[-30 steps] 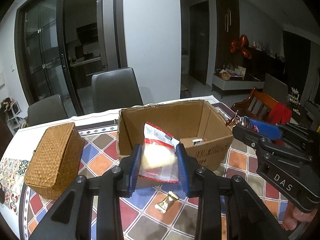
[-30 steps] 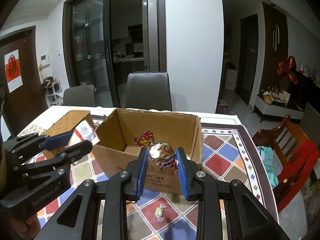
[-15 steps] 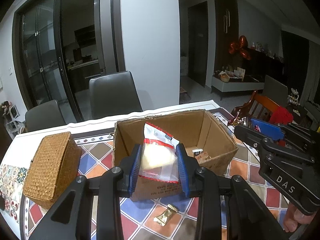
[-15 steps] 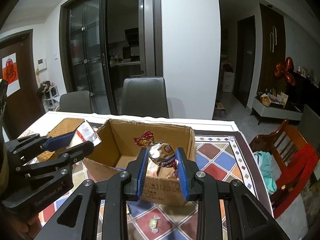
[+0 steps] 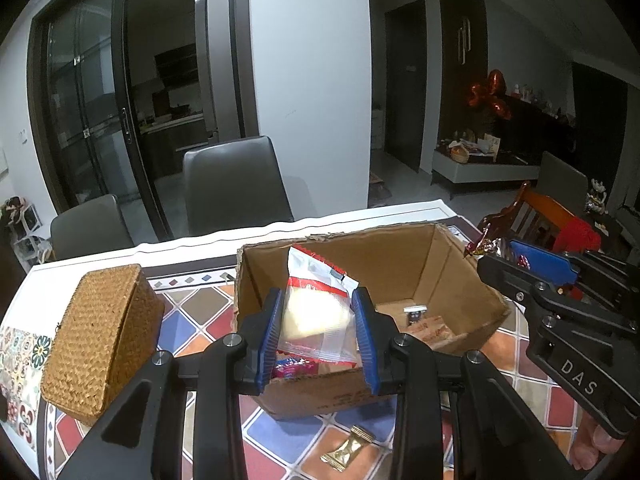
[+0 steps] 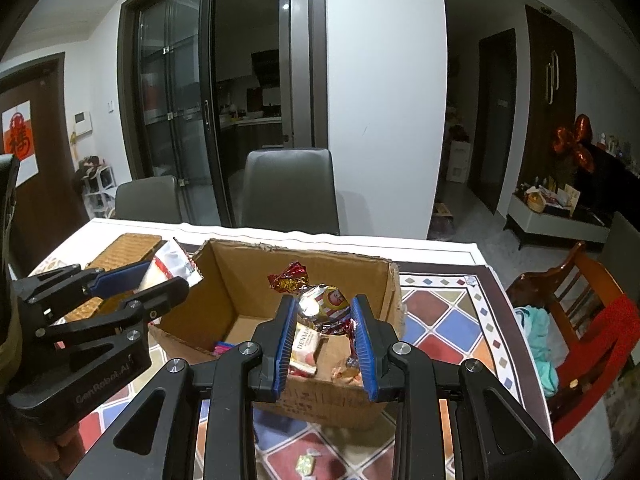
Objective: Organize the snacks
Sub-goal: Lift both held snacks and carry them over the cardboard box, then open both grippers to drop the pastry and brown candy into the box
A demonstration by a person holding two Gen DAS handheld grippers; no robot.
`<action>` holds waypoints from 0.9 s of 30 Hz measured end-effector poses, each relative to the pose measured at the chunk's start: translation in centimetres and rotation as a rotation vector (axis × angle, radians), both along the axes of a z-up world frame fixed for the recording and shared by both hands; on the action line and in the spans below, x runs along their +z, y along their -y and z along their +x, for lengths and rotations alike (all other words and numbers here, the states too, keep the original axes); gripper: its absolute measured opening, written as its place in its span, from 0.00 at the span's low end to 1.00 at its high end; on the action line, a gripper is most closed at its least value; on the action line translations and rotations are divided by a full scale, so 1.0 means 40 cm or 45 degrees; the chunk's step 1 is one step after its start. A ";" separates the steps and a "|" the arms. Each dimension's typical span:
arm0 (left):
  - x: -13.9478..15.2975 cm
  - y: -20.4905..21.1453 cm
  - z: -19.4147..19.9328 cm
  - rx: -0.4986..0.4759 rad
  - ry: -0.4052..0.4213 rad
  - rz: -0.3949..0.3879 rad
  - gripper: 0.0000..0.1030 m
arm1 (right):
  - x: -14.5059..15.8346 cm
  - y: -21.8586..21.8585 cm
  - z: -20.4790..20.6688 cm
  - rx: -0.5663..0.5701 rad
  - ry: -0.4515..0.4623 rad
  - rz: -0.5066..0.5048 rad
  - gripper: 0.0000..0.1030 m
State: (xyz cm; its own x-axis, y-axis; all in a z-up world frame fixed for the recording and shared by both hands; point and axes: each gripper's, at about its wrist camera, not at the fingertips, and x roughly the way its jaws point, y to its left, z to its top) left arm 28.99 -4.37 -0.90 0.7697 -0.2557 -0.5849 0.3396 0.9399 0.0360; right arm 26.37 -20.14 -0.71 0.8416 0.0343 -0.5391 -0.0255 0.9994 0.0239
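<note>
We see the cardboard box (image 5: 448,264) open at the top, its mouth free from above; its walls block any level approach. A few packets (image 6: 308,350) lie on its floor, with bare cardboard beside them. To the left of the box stands a woven basket (image 5: 100,340), with a strip of patterned worktop (image 5: 192,312) between them. In front of the box a gold candy (image 5: 348,448) and a green candy (image 6: 305,463) lie on the worktop. Two chairs (image 6: 290,192) stand behind the far edge.
</note>
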 end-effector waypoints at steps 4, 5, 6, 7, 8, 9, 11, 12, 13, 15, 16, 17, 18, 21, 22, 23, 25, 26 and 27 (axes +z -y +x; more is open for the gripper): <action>-0.011 0.000 0.018 0.010 -0.010 0.003 0.34 | -0.014 0.001 0.020 0.002 -0.014 0.001 0.29; -0.014 0.001 0.022 0.013 -0.012 0.003 0.34 | -0.016 0.001 0.024 0.003 -0.016 0.000 0.29; -0.016 0.000 0.025 0.014 -0.014 0.001 0.34 | -0.020 0.002 0.027 0.003 -0.019 0.001 0.29; -0.018 0.001 0.028 0.015 -0.016 0.001 0.34 | -0.023 0.003 0.030 0.004 -0.021 0.001 0.29; -0.020 0.002 0.031 0.017 -0.017 0.001 0.34 | -0.025 0.003 0.034 0.004 -0.022 0.002 0.29; -0.022 0.001 0.037 0.020 -0.017 0.001 0.34 | -0.027 0.004 0.036 0.004 -0.024 0.001 0.29; -0.025 0.001 0.043 0.026 -0.021 -0.001 0.34 | -0.031 0.003 0.042 0.004 -0.029 0.001 0.29; -0.028 0.000 0.047 0.032 -0.023 -0.002 0.34 | -0.034 0.003 0.046 0.004 -0.033 0.002 0.29; -0.030 -0.001 0.050 0.040 -0.024 -0.004 0.34 | -0.037 0.002 0.049 0.003 -0.037 0.002 0.29; -0.034 -0.003 0.056 0.050 -0.029 -0.011 0.34 | -0.043 0.003 0.056 0.003 -0.043 0.003 0.29; -0.037 -0.005 0.060 0.059 -0.030 -0.012 0.34 | -0.046 0.003 0.059 0.002 -0.046 0.003 0.29; -0.040 -0.007 0.061 0.068 -0.030 -0.011 0.34 | -0.047 0.002 0.063 0.003 -0.048 0.004 0.29; -0.042 -0.008 0.064 0.071 -0.033 -0.012 0.34 | -0.050 0.001 0.065 0.004 -0.051 0.004 0.29; -0.048 -0.012 0.068 0.074 -0.037 -0.016 0.34 | -0.054 -0.003 0.070 0.008 -0.054 -0.001 0.29; -0.048 -0.012 0.069 0.073 -0.036 -0.015 0.35 | -0.056 -0.003 0.072 0.009 -0.055 -0.001 0.29; -0.048 -0.012 0.069 0.074 -0.036 -0.014 0.35 | -0.056 -0.003 0.075 0.009 -0.056 -0.002 0.29; -0.050 -0.013 0.069 0.079 -0.034 -0.011 0.37 | -0.059 -0.005 0.076 0.006 -0.058 -0.006 0.29; -0.050 -0.014 0.068 0.084 -0.031 -0.010 0.37 | -0.059 -0.005 0.078 0.001 -0.057 -0.007 0.30; -0.051 -0.015 0.069 0.089 -0.030 -0.009 0.38 | -0.059 -0.004 0.077 -0.005 -0.053 -0.010 0.30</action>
